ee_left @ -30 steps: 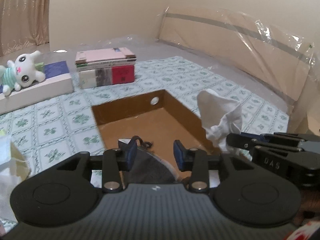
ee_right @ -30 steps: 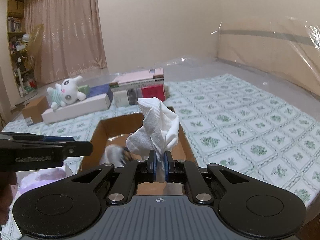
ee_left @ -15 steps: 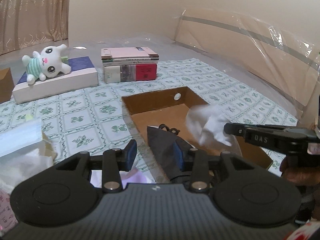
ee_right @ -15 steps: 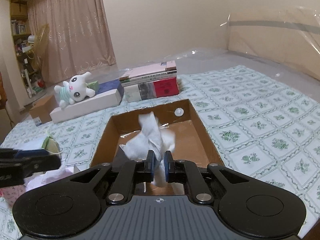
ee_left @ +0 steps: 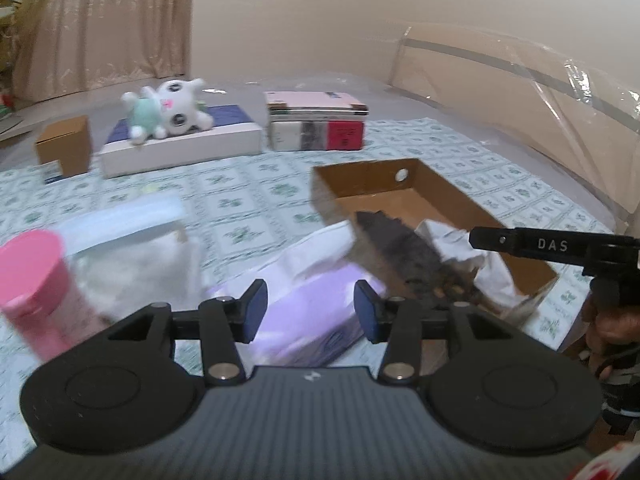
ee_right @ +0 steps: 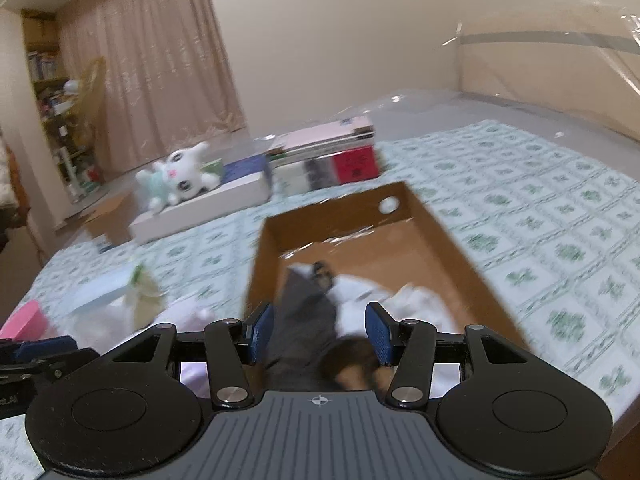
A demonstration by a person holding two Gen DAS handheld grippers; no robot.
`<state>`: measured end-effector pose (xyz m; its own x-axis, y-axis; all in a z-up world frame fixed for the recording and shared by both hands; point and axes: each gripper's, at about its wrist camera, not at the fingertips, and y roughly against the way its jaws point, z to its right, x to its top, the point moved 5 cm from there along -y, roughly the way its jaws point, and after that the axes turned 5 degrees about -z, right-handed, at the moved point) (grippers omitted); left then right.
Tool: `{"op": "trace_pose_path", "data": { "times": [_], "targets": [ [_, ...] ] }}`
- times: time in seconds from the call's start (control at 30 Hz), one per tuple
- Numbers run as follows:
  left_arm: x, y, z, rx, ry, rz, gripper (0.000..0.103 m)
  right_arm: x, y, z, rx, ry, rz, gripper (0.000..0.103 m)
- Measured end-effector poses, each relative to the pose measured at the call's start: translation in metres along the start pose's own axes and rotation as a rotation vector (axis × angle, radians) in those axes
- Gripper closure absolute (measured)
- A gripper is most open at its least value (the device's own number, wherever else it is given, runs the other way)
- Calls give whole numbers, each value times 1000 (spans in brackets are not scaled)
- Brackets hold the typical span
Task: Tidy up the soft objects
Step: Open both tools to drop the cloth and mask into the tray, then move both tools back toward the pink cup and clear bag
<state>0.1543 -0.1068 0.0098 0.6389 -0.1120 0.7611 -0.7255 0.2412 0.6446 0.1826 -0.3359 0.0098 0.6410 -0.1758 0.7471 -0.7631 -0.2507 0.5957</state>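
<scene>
The right gripper [ee_right: 319, 334] hung over the near end of the cardboard box [ee_right: 436, 232], its jaws opening, pads clear of any item. Beyond its fingertips, inside the box, lay the white cloth [ee_right: 416, 300] beside a grey cloth [ee_right: 304, 320]. The left gripper [ee_left: 308, 311], jaws likewise opening and gripping nothing, was left of the box above a lilac packet [ee_left: 308, 320]; a pink cylinder [ee_left: 36, 284] stood at far left. A plush toy [ee_left: 168, 108] lay on a white flat box [ee_left: 180, 148] at the far side

cloths [ee_right: 404, 300] in box [ee_right: 452, 240], books [ee_right: 332, 156] behind
</scene>
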Motion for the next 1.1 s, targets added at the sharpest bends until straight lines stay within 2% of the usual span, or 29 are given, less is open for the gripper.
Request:
{"op": "trace_pose_path", "data": {
  "times": [0.47,0.63,0.9,1.1],
  "targets": [
    [-39,69,-78,118,46,7,56,-24,19,-89,79,94,-32,52],
    [-44,83,-97,132,55,14,55,-28,17,-112,108,144,-48,52],
    [-41,91,-117,148,60,25,54,-33,8,-136,134,221,-67,52],
    [-33,94,-131,146,37,28,53,-28,-9,-155,160,371,-97,52]
  ]
}}
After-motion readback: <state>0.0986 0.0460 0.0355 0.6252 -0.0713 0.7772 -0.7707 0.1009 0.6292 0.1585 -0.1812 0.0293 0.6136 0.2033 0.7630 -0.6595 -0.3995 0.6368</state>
